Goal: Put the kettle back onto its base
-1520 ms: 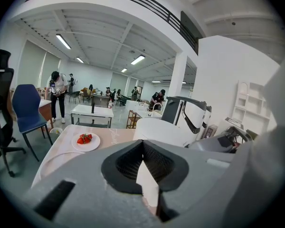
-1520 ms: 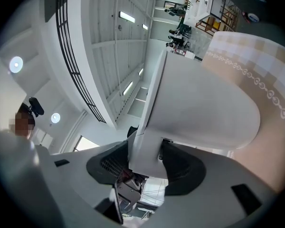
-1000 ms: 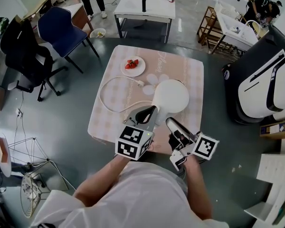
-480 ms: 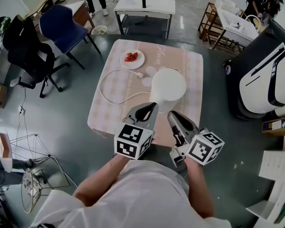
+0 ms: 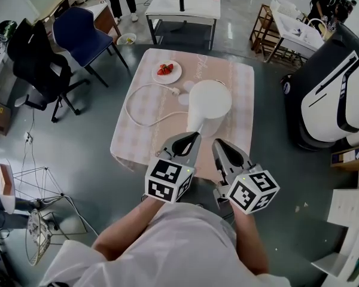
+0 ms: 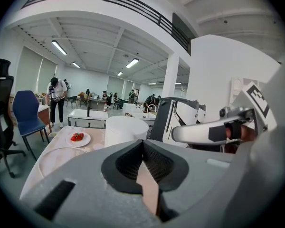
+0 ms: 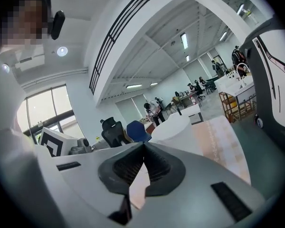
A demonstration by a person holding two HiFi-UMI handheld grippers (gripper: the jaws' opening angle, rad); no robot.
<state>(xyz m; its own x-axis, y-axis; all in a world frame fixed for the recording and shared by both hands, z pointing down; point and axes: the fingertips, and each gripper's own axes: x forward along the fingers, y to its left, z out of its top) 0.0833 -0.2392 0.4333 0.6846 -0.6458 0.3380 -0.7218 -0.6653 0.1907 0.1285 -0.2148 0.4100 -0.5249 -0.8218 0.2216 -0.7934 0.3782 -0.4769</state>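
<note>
The white kettle (image 5: 209, 103) stands upright in the middle of the pink checked table (image 5: 242, 94). A white cord (image 5: 145, 110) loops from a loose plug to the kettle's foot; its base is hidden under it. My left gripper (image 5: 191, 138) and right gripper (image 5: 218, 144) hover side by side over the table's near edge, short of the kettle and apart from it. Both are shut with nothing between the jaws. In the left gripper view the kettle (image 6: 126, 129) rises beyond the shut left gripper (image 6: 143, 142). It shows likewise as the kettle (image 7: 178, 126) past the shut right gripper (image 7: 143, 145).
A plate of strawberries (image 5: 167, 72) sits at the table's far left. A blue chair (image 5: 84, 37) and a black office chair (image 5: 36, 58) stand to the left, a white table (image 5: 182, 8) beyond, a large black and white machine (image 5: 338, 94) to the right. People stand at the back.
Both grippers have drawn back from the kettle toward the person. The right gripper has rolled so its marker cube faces up, and its jaws have closed.
</note>
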